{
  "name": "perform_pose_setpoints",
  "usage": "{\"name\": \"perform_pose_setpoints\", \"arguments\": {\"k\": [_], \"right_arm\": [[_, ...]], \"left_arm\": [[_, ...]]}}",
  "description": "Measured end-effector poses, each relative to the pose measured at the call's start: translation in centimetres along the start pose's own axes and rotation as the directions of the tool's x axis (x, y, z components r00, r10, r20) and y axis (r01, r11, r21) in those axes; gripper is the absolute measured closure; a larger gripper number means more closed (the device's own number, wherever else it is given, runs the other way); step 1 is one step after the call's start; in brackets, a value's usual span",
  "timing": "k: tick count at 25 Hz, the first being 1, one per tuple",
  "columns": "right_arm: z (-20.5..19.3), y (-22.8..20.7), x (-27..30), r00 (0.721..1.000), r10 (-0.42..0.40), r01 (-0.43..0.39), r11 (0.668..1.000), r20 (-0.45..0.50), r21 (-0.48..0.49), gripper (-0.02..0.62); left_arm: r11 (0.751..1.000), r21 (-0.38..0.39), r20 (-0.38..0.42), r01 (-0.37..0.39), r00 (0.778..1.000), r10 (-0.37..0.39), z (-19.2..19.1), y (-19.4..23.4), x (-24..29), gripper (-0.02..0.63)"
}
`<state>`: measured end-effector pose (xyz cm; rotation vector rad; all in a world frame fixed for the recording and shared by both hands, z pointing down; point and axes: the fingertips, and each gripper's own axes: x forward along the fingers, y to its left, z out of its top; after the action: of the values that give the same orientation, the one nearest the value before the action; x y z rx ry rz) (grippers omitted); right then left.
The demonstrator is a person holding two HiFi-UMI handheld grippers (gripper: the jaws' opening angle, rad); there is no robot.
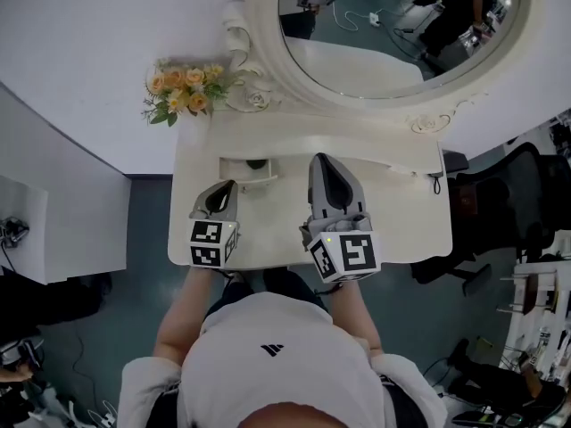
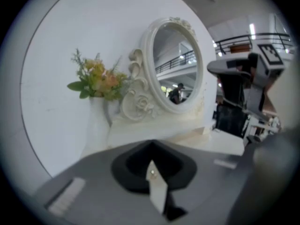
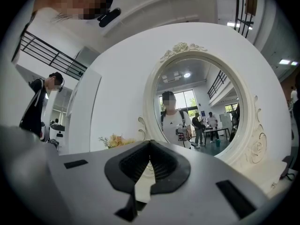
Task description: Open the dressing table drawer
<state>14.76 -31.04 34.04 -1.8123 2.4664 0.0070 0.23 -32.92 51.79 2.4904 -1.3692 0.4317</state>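
The white dressing table (image 1: 401, 230) carries a small drawer (image 1: 250, 182) at the back left of its top. The drawer stands pulled out toward me, with a dark knob-like spot (image 1: 257, 164) showing in it. My left gripper (image 1: 227, 186) hovers just in front of and left of the drawer, jaws shut with nothing between them. In the left gripper view the gripper (image 2: 151, 145) points at the mirror's base, and its body hides the drawer. My right gripper (image 1: 321, 159) is over the middle of the table, shut and empty, and faces the mirror (image 3: 197, 107).
An oval mirror (image 1: 375, 25) in a carved white frame rises at the table's back. A bunch of orange flowers (image 1: 183, 89) stands at the back left corner. A black office chair (image 1: 508, 203) is to the right of the table. A white wall runs behind.
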Motion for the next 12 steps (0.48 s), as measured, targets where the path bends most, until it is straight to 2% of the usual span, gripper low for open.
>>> {"name": "perform_pose_setpoints", "arguments": {"k": [12], "right_arm": [[1.0,1.1,-2.0,0.999,-0.047,0.047,0.999,0.021,-0.008,0.594]], "left_arm": [[0.999,0.029,0.195,0.045,0.979,-0.05,7.7,-0.6,-4.8,0.598]]}}
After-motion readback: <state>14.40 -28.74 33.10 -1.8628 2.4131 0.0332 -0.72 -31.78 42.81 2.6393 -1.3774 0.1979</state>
